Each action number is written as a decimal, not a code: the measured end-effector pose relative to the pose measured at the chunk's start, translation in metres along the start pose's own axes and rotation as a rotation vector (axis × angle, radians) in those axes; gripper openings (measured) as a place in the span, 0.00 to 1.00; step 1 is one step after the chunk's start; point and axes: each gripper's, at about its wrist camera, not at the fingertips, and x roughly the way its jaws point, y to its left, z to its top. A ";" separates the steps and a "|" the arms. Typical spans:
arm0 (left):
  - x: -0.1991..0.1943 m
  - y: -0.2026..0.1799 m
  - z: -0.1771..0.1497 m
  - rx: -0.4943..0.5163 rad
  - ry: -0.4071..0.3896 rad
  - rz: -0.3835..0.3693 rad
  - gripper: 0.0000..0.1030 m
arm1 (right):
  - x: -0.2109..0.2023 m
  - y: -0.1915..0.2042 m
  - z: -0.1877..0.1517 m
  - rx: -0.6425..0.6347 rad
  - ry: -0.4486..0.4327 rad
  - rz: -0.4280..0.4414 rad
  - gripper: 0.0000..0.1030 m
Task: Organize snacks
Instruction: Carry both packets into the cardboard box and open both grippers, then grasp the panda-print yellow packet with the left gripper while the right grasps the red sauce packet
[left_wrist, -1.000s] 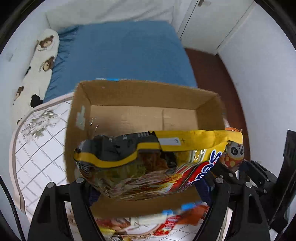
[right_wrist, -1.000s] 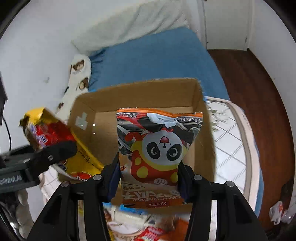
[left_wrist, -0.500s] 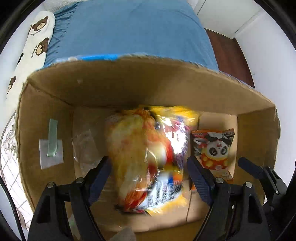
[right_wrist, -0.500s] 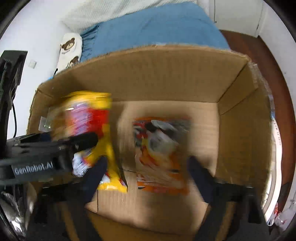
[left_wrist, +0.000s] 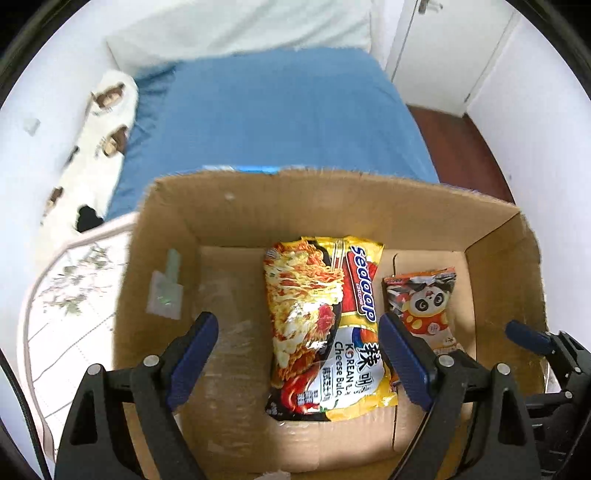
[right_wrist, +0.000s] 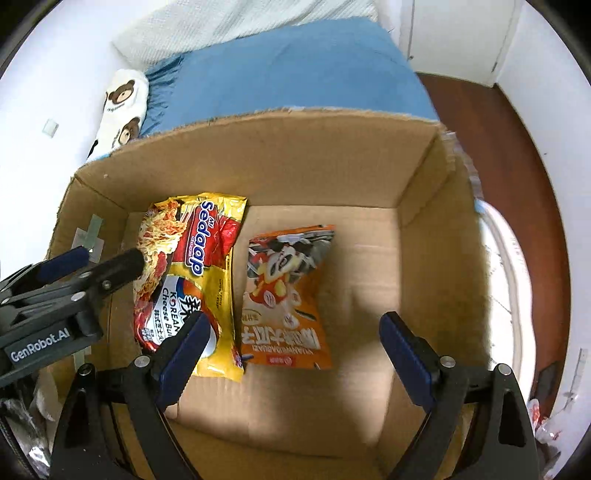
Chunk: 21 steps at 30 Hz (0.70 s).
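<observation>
A yellow Sedaap noodle packet (left_wrist: 325, 325) lies flat on the floor of an open cardboard box (left_wrist: 369, 206). An orange panda snack packet (left_wrist: 424, 306) lies to its right. My left gripper (left_wrist: 295, 354) is open and empty, just above the noodle packet. In the right wrist view, the noodle packet (right_wrist: 192, 273) and the panda packet (right_wrist: 288, 295) lie side by side in the box (right_wrist: 332, 155). My right gripper (right_wrist: 291, 350) is open and empty above the box floor. The left gripper (right_wrist: 99, 269) shows at the left.
The box stands on a white patterned cloth (left_wrist: 70, 306). Behind it is a bed with a blue sheet (left_wrist: 273, 110) and a bear-print pillow (left_wrist: 103, 122). White walls and a wooden floor (right_wrist: 498, 129) are at the right.
Both grippers went from holding packets above the box to open. The noodle packet and the panda packet now lie on the box floor, and both grippers have pulled back slightly.
</observation>
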 end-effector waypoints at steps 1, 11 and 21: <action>-0.010 -0.002 -0.001 0.005 -0.016 0.009 0.86 | -0.007 0.000 -0.003 0.000 -0.014 -0.010 0.92; -0.076 -0.002 -0.042 0.022 -0.143 -0.006 0.86 | -0.083 0.000 -0.053 -0.013 -0.150 -0.045 0.92; -0.136 0.000 -0.085 0.011 -0.207 -0.052 0.86 | -0.149 0.008 -0.103 -0.013 -0.258 -0.028 0.92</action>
